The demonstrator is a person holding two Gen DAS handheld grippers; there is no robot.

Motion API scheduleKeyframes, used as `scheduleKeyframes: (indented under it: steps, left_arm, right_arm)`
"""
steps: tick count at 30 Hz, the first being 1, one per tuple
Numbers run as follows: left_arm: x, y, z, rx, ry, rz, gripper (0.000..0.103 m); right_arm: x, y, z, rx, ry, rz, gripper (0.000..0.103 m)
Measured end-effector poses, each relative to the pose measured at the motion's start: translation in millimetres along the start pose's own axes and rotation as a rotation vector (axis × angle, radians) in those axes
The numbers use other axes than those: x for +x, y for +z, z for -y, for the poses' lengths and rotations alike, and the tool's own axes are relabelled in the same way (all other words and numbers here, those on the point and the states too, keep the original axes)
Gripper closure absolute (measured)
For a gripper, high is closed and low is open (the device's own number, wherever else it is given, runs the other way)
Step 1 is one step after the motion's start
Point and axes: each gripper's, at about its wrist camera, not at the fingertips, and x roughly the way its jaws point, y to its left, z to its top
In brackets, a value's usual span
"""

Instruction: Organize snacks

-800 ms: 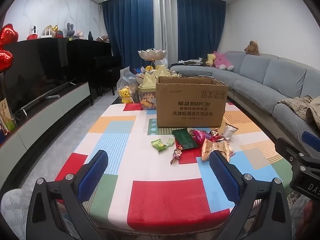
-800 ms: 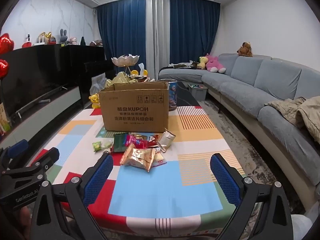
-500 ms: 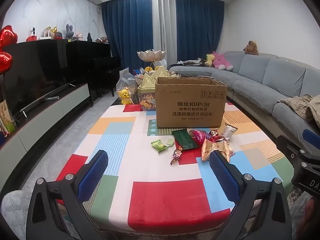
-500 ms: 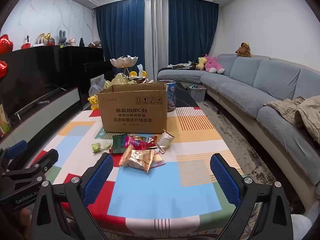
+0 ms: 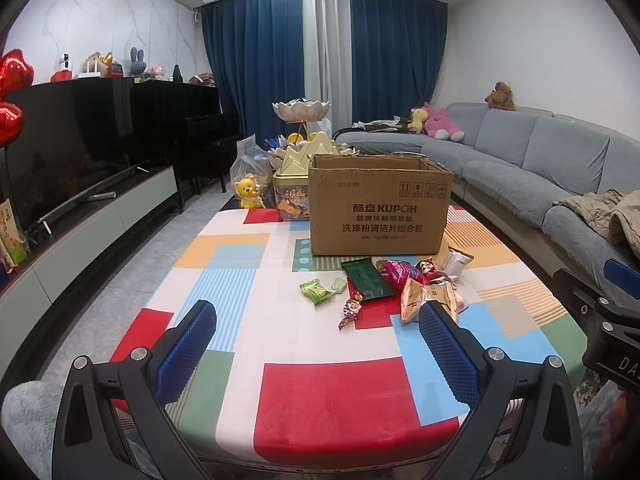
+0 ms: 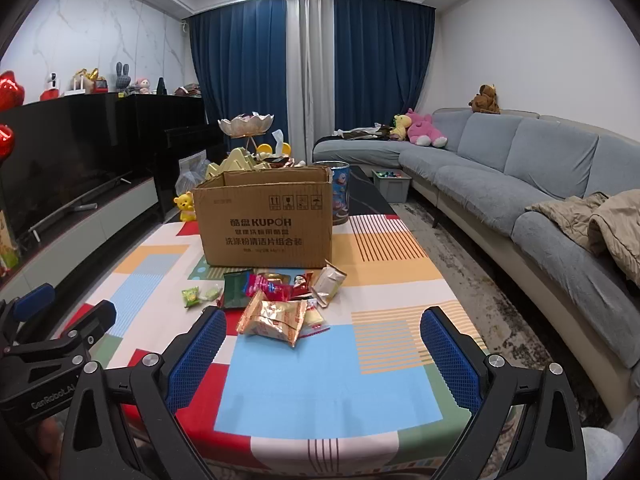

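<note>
My left gripper point(image 5: 316, 344) hangs over the near edge of the table point(image 5: 332, 404), its blue pads spread wide with nothing between them. Moving rightward across the patchwork cloth, a small green snack packet point(image 5: 316, 291) lies alone, with a paler green sweet just beside it. Next comes a twisted foil candy point(image 5: 351, 310), then a dark green flat packet point(image 5: 366, 278) lying in front of the cardboard box point(image 5: 378, 204), which stands open-topped near the middle of the table. To the right of the green packet the snacks heap together: a pink wrapper point(image 6: 266, 286), a gold foil bag point(image 6: 276, 318) nearest me, and a white sachet point(image 6: 329, 280) leaning at the far right of the pile; smaller pieces under the heap I cannot make out clearly. My right gripper point(image 6: 322, 352) hovers before that pile, jaws likewise fully apart and empty. Further right runs the grey sofa point(image 6: 520, 168).
</note>
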Motion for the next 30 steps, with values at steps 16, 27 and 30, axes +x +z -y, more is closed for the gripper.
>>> scheduleKeyframes:
  steps: [16,27,30]
  left_arm:
    - [-1.1,1.3,0.2,-0.002,-0.005,0.001,0.000]
    - [-1.0,1.5,0.3,-0.003,-0.006,0.000,0.000]
    - [-1.2,1.8,0.8,-0.006,-0.008,-0.005,0.000]
  right_arm:
    - [-4.0,0.7,-0.7,0.002,-0.001,0.007,0.004]
    - [-4.3,0.8,-0.6,0.001,0.000,0.008,0.004]
    - [-4.4,0.9,-0.5,0.003,-0.001,0.008,0.004]
